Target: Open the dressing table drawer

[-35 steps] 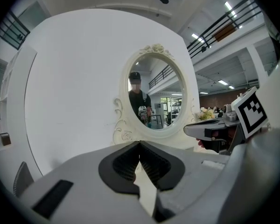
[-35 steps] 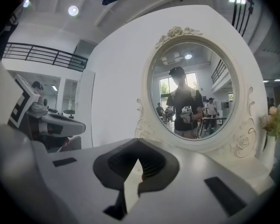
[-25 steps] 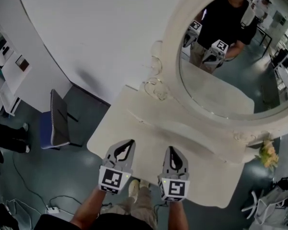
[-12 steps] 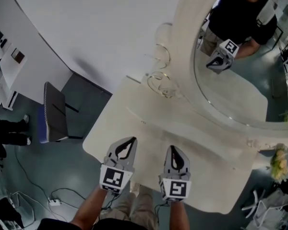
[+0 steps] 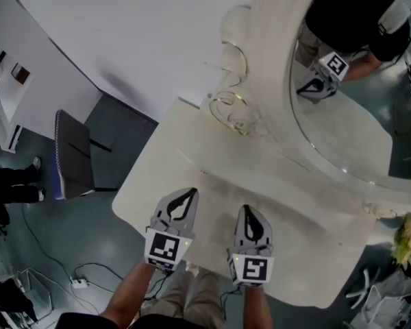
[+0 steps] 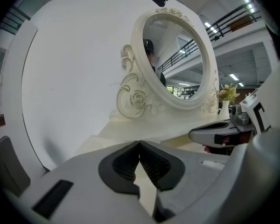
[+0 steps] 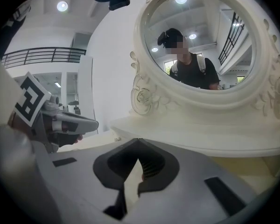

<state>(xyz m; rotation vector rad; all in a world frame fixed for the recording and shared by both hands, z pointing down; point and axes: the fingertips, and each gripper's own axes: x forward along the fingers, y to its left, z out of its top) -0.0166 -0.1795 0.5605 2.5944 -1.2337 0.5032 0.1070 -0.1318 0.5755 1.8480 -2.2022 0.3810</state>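
Fingers are closed and empty on both left gripper and right gripper, which sit side by side over the table front edge, lower centre. The drawer isn't visible in any view; it's probably under that edge, below the mirror. Drop below the tabletop, find the pull, open the fingers, then draw straight back.
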